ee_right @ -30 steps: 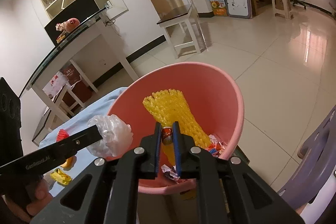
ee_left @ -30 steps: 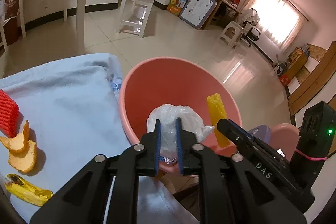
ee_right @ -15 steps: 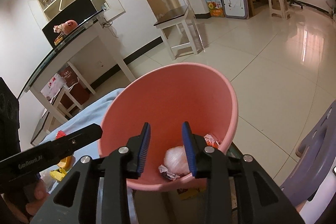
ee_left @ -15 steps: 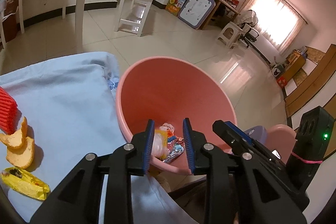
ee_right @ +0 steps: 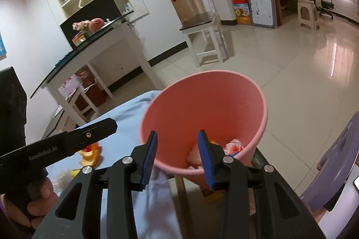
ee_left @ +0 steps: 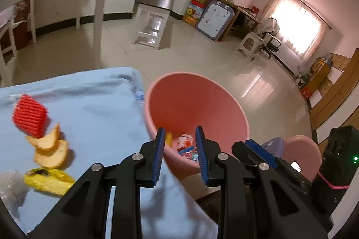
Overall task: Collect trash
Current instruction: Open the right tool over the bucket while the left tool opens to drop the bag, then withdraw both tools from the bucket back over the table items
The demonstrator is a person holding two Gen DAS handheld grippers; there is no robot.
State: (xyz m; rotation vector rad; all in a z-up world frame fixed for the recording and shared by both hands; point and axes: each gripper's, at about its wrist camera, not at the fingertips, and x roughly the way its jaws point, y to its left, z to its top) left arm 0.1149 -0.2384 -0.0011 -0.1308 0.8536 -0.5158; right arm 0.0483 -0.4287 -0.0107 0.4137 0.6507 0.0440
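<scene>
**Both loads dropped — go back to the cloth for more**

A second ago your left gripper [ee_left: 180, 155] pinched a clear plastic bag and your right gripper [ee_right: 178, 158] pinched a yellow foam net, both held over the pink bin [ee_left: 197, 104]. Now both pairs of jaws stand spread with nothing between them. The right jaws have just been opening further, and the left jaws opened earlier in that second. The bag and the net are gone from the pads; a pale lump and coloured wrappers lie at the bottom of the bin [ee_right: 224, 147], just ahead of your right tips, so both pieces look to have landed inside.

Both tools have also pulled back and up from the bin, which now sits further out ahead of the tips than before.

That leaves you free for the next pick. The rest of the trash lies on the blue cloth [ee_left: 94, 109], off to the left of your left gripper: a red ridged piece [ee_left: 30, 119] furthest out, two orange peels [ee_left: 50, 149] nearer you, a yellow wrapper [ee_left: 48, 179] nearer still, and what seems to be clear plastic [ee_left: 9, 185] at the far left edge, too blurred to be sure.
</scene>
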